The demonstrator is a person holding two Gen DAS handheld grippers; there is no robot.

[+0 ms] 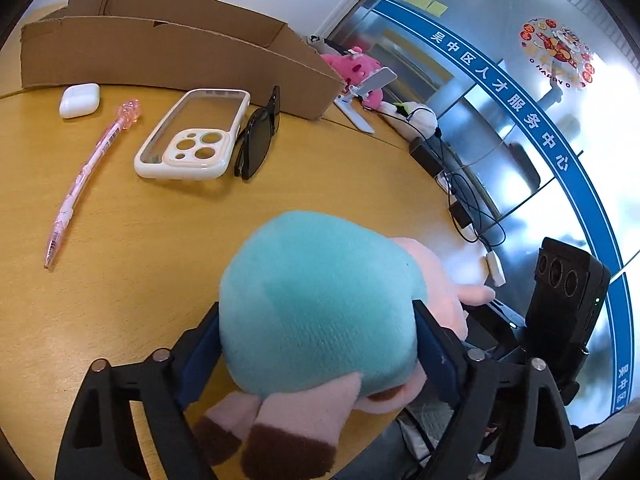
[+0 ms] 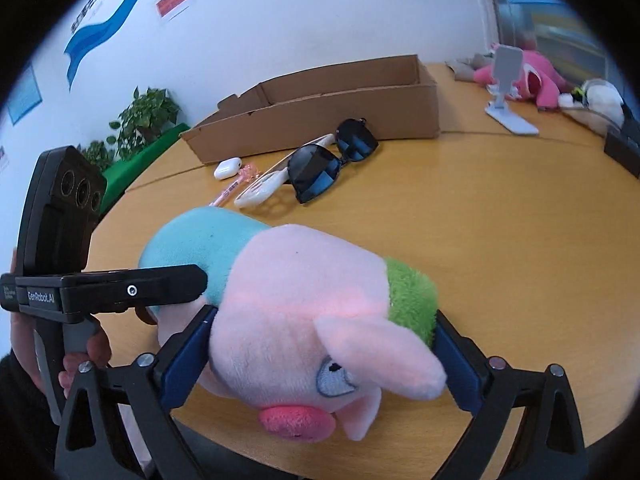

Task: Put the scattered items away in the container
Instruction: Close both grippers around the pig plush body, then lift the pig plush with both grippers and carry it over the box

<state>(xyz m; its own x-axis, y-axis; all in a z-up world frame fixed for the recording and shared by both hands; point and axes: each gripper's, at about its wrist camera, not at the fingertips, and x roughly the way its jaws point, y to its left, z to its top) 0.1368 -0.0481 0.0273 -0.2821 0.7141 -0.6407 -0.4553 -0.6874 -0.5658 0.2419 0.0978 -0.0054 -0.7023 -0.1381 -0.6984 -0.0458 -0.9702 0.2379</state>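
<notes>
Plush pig gripped at both ends, box well ahead.

Left wrist view: left tongs [image 1: 318, 344] clenched on the teal body of the plush pig [image 1: 320, 304], blue pads [image 1: 202, 354] pressed into both flanks, brown-tipped legs hanging toward the lens; beyond the tips on the table [image 1: 140, 260], a pink pen [image 1: 80, 178], white earbud case [image 1: 79, 100], phone case [image 1: 192, 136] and sunglasses [image 1: 258, 140], then the cardboard box [image 1: 168, 56]. Right wrist view: right tongs [image 2: 320, 354] clamped on the pig's pink head [image 2: 296, 320], green tuft against the right pad, the other tool's finger alongside at left. Risk, as a judgement: soft plush may slip or stretch if the two grips pull unevenly. Only the right view shows the pig's face and the box's open inside; only the left shows the legs.
</notes>
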